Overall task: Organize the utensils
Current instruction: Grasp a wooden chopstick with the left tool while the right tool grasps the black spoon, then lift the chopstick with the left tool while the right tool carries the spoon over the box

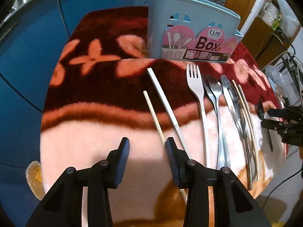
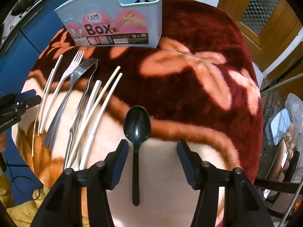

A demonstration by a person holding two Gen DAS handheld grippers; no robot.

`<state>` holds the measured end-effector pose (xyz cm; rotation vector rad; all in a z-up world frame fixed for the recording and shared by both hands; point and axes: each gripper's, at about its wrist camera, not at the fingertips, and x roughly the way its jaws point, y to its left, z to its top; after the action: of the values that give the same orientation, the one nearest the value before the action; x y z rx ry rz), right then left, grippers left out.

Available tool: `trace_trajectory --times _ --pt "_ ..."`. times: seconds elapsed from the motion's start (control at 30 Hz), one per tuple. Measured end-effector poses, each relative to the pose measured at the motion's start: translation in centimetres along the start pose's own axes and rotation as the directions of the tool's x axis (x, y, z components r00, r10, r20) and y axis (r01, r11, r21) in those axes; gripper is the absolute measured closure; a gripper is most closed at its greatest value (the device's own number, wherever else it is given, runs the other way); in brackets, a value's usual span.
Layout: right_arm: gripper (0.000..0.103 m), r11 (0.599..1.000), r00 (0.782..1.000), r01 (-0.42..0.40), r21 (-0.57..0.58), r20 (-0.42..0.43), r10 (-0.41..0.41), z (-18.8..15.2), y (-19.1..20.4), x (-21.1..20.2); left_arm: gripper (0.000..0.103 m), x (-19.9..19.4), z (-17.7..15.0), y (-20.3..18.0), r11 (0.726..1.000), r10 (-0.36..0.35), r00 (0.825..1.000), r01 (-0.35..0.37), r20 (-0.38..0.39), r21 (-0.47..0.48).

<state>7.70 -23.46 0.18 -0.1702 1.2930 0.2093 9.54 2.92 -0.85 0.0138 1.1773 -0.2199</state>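
A light blue utensil box with a pink label stands at the back of the table. In front of it lie a wooden chopstick, a white chopstick, a white fork, two metal forks, a knife and thin chopsticks. My left gripper is open just left of the two chopsticks, whose near ends run under its right finger. A black spoon lies apart; its handle runs between the open jaws of my right gripper, untouched.
A plush red and pink floral blanket covers the round table. Blue cabinets stand on the left, a wooden door at the back right. Cables and clutter crowd the right side. A small bowl sits below the table's left edge.
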Motion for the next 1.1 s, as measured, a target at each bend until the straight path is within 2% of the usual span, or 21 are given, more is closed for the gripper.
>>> trace_trajectory --times 0.1,0.27,0.33,0.4,0.5,0.57,0.67,0.77,0.93,1.1 --pt "0.052 1.000 1.000 -0.009 -0.009 0.000 0.009 -0.3 0.4 -0.2 0.072 0.0 0.3 0.0 0.999 -0.046 0.999 0.046 -0.028 -0.018" --pt "0.054 0.998 0.998 -0.059 -0.019 -0.011 0.059 -0.7 0.6 -0.5 0.085 0.0 0.0 -1.4 0.997 -0.075 0.995 0.077 -0.059 0.023" --pt "0.055 0.997 0.998 -0.068 -0.024 -0.017 0.068 -0.7 0.8 -0.3 0.086 0.8 -0.4 -2.0 0.995 -0.080 0.991 0.085 -0.105 0.046" --pt "0.055 0.997 0.998 -0.066 -0.026 -0.020 0.065 -0.6 0.8 -0.3 0.086 0.8 -0.5 -2.6 0.995 -0.055 0.994 0.062 -0.096 0.077" --pt "0.056 0.997 0.997 -0.074 -0.015 -0.025 0.073 -0.3 0.8 -0.2 0.087 1.0 -0.2 -2.5 0.997 -0.059 0.993 0.065 -0.104 0.050" --pt "0.061 0.997 0.997 -0.071 -0.014 -0.024 0.070 -0.2 0.7 -0.3 0.092 1.1 0.1 -2.4 0.998 -0.055 0.993 0.059 -0.100 0.035" --pt "0.076 0.998 0.998 -0.053 -0.015 -0.021 0.053 0.0 0.9 -0.2 0.094 1.1 0.2 -1.9 0.997 -0.074 0.993 0.076 -0.091 0.014" --pt "0.088 0.997 0.997 -0.069 0.018 -0.025 0.069 -0.2 0.8 0.1 0.096 0.8 -0.1 -1.3 0.995 -0.098 0.993 0.098 -0.072 -0.002" --pt "0.093 0.993 0.994 -0.104 0.063 -0.005 0.105 -1.2 0.4 0.4 0.099 0.1 -1.2 -0.2 0.990 -0.142 0.990 0.141 -0.021 -0.022" --pt "0.095 0.979 0.982 -0.170 0.115 0.100 0.159 -2.5 -0.3 -0.5 0.099 -1.6 -2.4 0.2 0.988 -0.154 0.986 0.156 0.055 -0.023"
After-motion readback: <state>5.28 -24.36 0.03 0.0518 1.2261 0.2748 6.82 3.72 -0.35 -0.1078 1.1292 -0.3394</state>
